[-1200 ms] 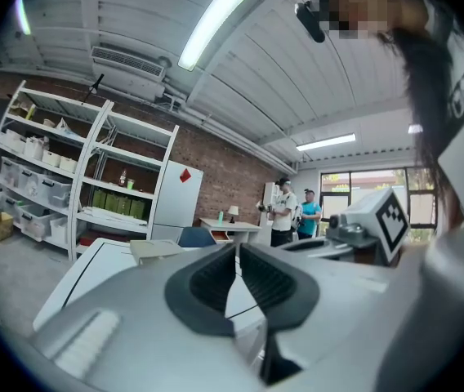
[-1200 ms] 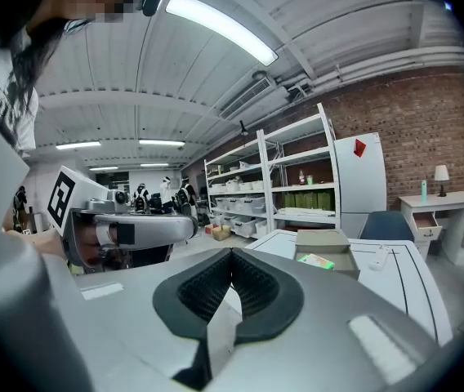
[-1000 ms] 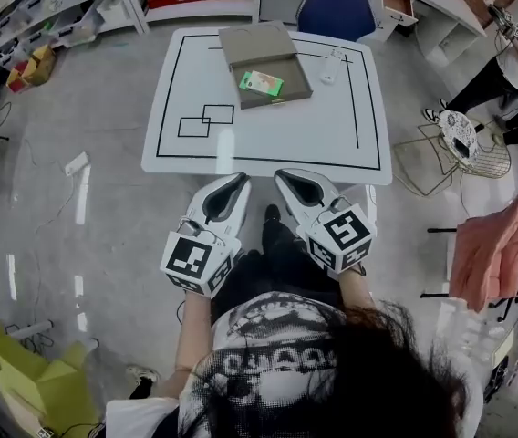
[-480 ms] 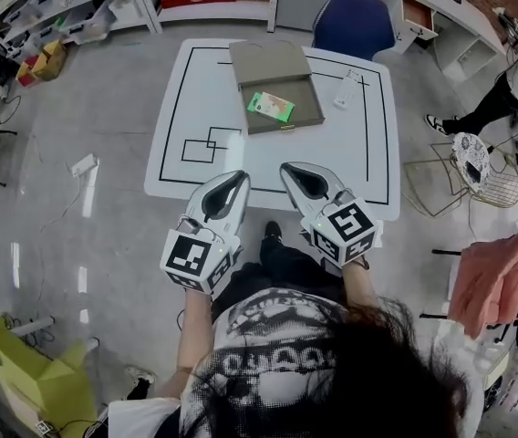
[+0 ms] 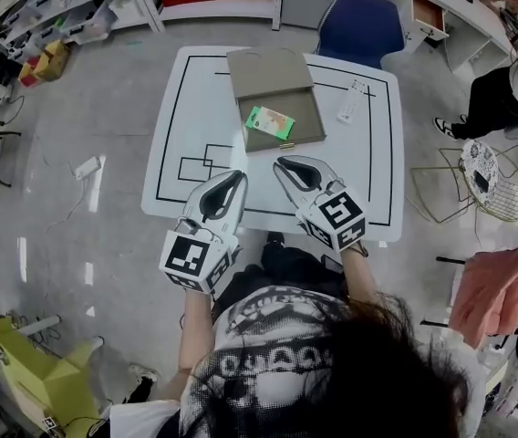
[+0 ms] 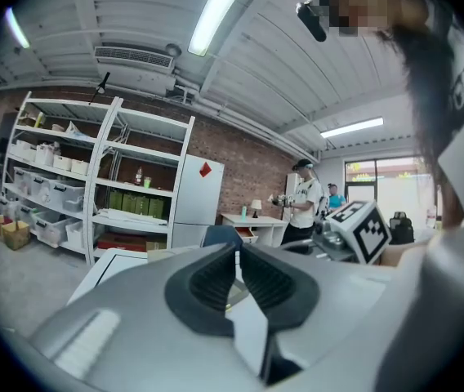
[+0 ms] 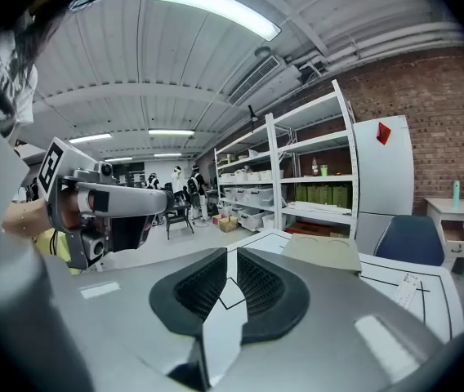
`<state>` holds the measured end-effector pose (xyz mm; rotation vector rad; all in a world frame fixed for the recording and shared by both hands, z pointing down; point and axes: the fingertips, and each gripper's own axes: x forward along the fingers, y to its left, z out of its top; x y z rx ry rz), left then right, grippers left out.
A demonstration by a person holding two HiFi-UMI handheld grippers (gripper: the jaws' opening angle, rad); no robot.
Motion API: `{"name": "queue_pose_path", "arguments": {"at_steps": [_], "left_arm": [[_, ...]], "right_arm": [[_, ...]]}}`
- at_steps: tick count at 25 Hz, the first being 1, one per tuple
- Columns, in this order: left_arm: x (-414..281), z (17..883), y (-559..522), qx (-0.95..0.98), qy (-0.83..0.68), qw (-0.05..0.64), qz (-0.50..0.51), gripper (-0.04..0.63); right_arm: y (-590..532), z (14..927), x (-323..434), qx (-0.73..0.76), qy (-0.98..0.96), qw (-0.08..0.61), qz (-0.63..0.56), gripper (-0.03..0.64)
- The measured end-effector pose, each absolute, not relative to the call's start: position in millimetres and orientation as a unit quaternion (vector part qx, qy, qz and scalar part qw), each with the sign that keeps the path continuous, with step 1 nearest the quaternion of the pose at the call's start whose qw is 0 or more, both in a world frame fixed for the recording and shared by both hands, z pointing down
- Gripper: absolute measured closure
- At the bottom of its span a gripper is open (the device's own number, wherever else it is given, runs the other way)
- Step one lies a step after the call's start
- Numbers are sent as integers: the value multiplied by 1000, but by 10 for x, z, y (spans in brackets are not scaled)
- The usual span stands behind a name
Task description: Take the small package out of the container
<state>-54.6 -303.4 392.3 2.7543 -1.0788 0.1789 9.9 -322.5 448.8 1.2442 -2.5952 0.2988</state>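
At the left, our left gripper (image 5: 234,179) hovers over the near edge of the table (image 5: 186,99), jaws pressed together and empty. Further out sits the open tan box (image 5: 306,121), lid folded back. The package (image 5: 269,119) lies flat in its left half: a small, thin rectangle, green with a paler patch. Its long axis runs roughly left to right, skewed to the box walls, with the right end nearer to us. Our right gripper (image 5: 284,165) hangs just short of the box, jaws beginning to part, nothing between them.
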Motion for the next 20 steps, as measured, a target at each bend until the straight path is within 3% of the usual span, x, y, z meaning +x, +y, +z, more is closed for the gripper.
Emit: {"name": "queue_pose_path", "arguments": {"at_steps": [9,20], "left_arm": [[-354,4011,-3208,924,-362,91,83,595],[-231,4058,-3384,919,-371,89,97,595]], "right_arm": [[-3936,4880,416,414,-889,161,113,492],[-4730,5729,444,340,-887,278,143,363]]}}
